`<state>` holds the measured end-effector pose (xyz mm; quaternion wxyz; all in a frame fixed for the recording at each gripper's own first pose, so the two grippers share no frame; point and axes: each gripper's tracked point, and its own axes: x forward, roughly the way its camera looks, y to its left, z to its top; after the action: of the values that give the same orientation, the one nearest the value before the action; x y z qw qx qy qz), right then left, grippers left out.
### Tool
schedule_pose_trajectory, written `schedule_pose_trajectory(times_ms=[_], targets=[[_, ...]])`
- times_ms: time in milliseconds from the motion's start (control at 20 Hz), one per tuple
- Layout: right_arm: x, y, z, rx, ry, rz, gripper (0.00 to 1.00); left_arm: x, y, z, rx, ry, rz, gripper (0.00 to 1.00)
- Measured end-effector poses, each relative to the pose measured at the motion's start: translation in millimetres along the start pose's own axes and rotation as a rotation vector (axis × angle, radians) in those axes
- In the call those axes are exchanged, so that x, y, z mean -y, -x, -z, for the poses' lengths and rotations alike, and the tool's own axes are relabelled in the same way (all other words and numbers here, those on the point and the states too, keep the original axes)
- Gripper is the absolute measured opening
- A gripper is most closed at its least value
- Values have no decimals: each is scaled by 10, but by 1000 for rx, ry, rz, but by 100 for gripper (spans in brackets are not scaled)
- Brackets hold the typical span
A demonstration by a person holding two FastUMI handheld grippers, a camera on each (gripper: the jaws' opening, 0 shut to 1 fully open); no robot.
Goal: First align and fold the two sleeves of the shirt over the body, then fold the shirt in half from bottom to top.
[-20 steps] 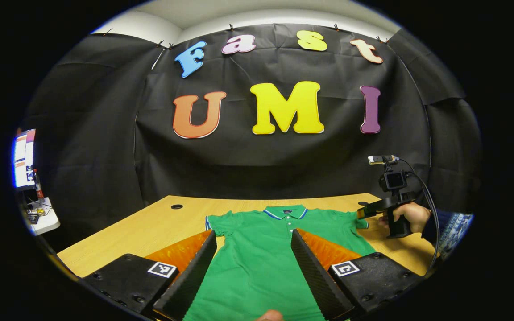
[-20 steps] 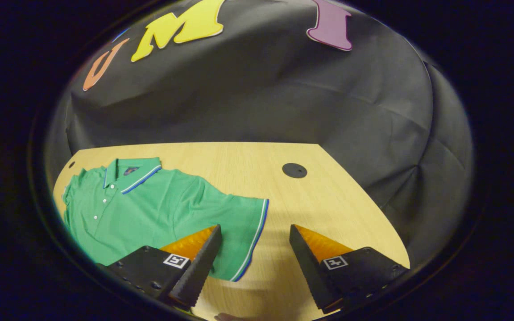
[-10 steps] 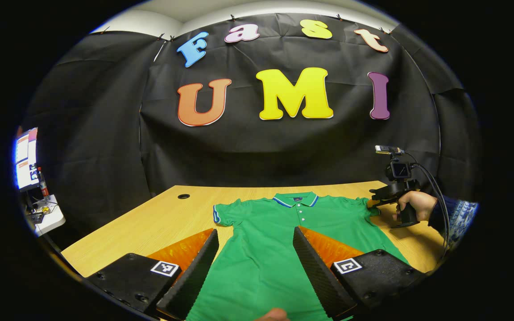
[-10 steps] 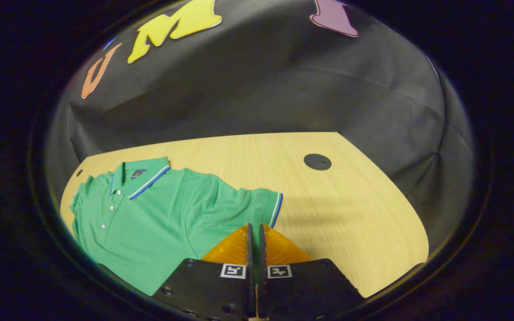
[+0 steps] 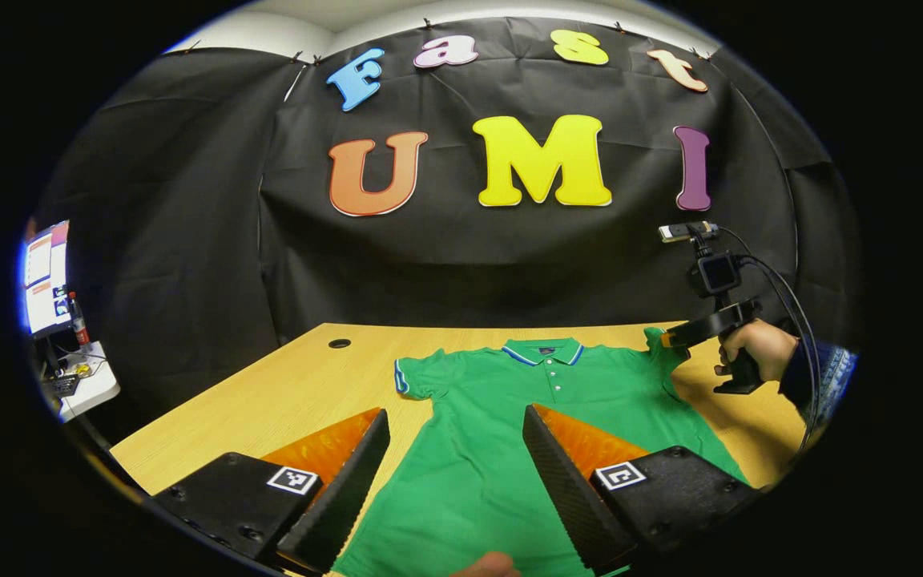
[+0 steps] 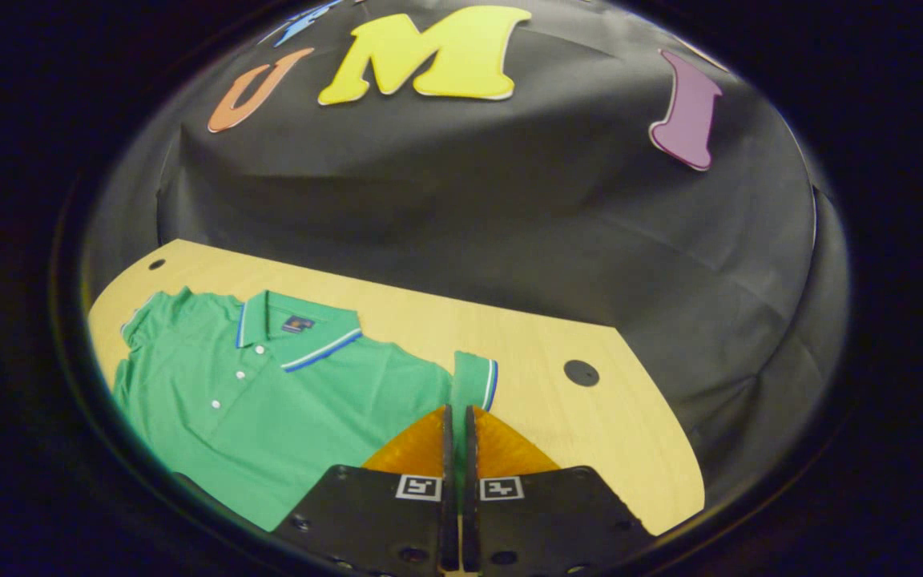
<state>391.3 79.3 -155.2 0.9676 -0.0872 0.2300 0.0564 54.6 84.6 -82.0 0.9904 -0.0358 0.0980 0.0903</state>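
Now sleeve (image 6: 473, 381) between right gripper (image 6: 457, 425) fingers.

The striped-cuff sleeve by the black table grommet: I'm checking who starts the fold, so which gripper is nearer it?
Right. The right gripper is shut on that sleeve, lifting it. The left gripper hangs open over the shirt's lower body, well away.

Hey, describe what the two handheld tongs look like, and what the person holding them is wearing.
Each set of tongs has wedge-shaped fingers with ribbed inner faces on black blocks bearing small square black-and-white markers, as on the left tongs. The right tongs have a black pistol-style handle, a small black camera on top and a black cable looping back. The sleeve is dark with a blue patterned part.
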Motion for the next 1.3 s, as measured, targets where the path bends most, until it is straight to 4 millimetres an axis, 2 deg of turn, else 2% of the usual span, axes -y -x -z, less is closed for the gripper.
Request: schedule_pose_trajectory(times_ms=[100,200,250,350,400,550,700,850,1050,1150,1300], targets=[[-278,42,-52,0,16,-35,5,-34,13,9,-10,24,3,100],[-516,90,-115,2,-3,-60,2,-36,74,-61,3,36,15,100],[-640,139,-174,7,-23,-86,5,-54,98,-97,12,34,14,100],[-780,177,-219,16,-61,-102,65,-111,129,-149,30,29,8,100],[-746,296,-329,25,-76,-98,96,-119,141,-169,34,30,7,100],[-722,592,-483,63,-118,-95,95,-123,173,-193,39,37,10,100],[-657,1030,-593,110,-128,-108,96,-136,230,-253,55,35,0,100],[-598,1447,-551,130,-117,-118,95,-97,279,-316,71,42,13,100],[-555,2012,-501,177,-116,-129,95,-149,353,-387,99,29,-12,100],[-534,2302,-523,249,-89,-126,95,-122,366,-403,108,43,-6,100],[-510,2771,-447,338,-62,-114,95,-140,358,-380,100,6,-22,100]])
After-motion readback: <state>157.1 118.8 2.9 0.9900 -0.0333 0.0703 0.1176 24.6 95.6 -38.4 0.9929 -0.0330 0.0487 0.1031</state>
